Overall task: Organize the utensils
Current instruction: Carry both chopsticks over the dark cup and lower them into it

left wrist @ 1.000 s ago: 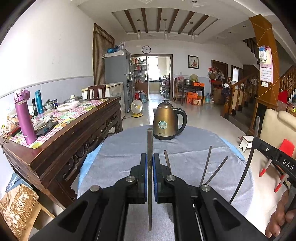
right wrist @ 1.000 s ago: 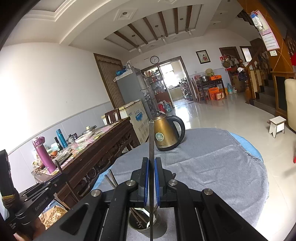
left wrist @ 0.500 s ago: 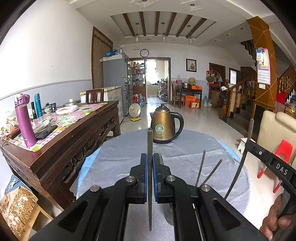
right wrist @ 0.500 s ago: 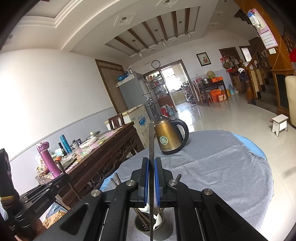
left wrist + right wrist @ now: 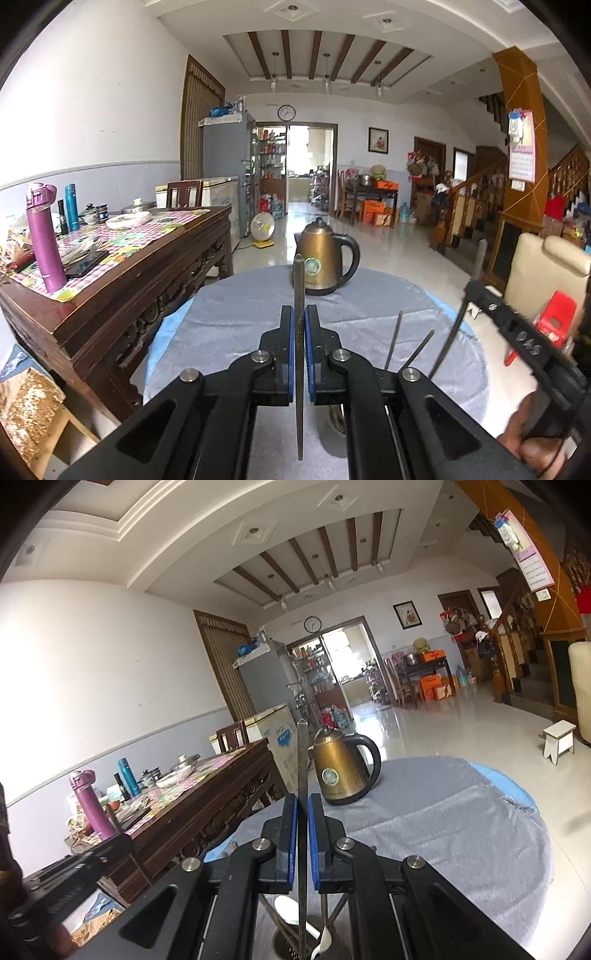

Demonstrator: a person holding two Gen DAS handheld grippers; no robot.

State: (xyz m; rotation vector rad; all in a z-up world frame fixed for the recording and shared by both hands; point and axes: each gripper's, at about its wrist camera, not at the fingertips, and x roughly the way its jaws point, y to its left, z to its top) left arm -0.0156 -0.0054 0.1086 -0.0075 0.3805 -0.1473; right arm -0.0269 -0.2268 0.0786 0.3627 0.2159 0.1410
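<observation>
My left gripper (image 5: 298, 321) is shut on a flat metal utensil handle (image 5: 298, 280) held upright above the round grey-clothed table (image 5: 240, 325). My right gripper (image 5: 302, 812) is shut on a second flat metal utensil handle (image 5: 302, 753), also upright, directly over a metal utensil holder (image 5: 284, 943) with white spoons (image 5: 291, 912) and several sticks in it. In the left wrist view the holder is mostly hidden behind my fingers; utensil handles (image 5: 393, 339) stick up from it, and the right gripper (image 5: 517, 332) is at the right edge.
A gold electric kettle (image 5: 321, 254) stands at the table's far side. A carved wooden sideboard (image 5: 122, 266) with a purple bottle (image 5: 42, 236) and dishes is on the left. A cream chair (image 5: 546, 273) and red stool (image 5: 554, 314) are on the right.
Both grippers have tilted upward, so the table and kettle sit lower in both views. The holder has slid toward the bottom edge of the right wrist view. Both grips are unchanged.
</observation>
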